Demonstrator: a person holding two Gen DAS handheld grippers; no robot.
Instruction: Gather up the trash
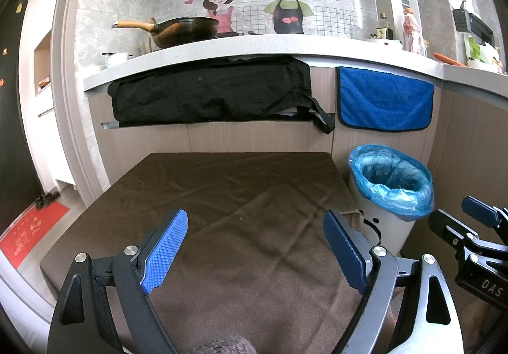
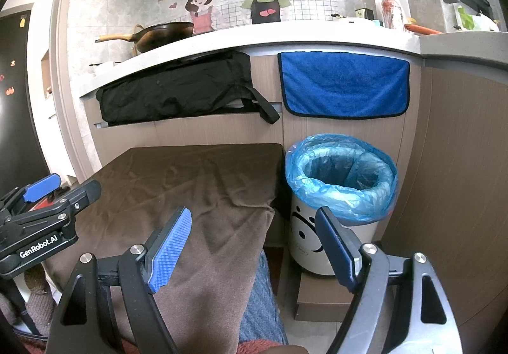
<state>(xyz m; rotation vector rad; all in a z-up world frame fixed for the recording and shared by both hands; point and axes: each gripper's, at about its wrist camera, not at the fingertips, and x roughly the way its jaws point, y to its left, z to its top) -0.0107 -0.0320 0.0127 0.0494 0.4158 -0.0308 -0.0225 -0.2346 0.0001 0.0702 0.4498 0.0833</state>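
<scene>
The trash bin [image 2: 333,220] was a white round can with a simple black smiling face drawn on its side, and a thin, crinkled blue plastic liner [image 2: 341,176] was folded over its rim. Its mouth was open to above, and inside only the wrinkled blue film could be seen; whether something lay at the bottom, I could not tell. The bin stood just beside the right edge of the low table [image 1: 241,195], against the wood-grain cabinet front [image 2: 451,179], and it seemed to rest on a low block under it.

The table beside the bin was covered with a brown cloth [image 2: 190,182], soft and slightly creased, hanging over the near corner. Behind the bin, a fluffy blue towel [image 2: 344,84] with dark trim hung from the pale speckled countertop [image 1: 254,46], and left of the towel hung a black fabric bag [image 1: 209,90] with a loose strap. A dark wok [image 1: 181,30] with a wooden handle sat on the counter, far above and left of the bin.

The left gripper [image 1: 255,246] had its jaws wide apart over the brown cloth, left of the bin, with nothing between the blue textured pads [image 1: 166,249]. The right gripper [image 2: 254,246] was also spread open and empty, with its right finger in front of the bin wall. Between both grippers and the bin the room was free
</scene>
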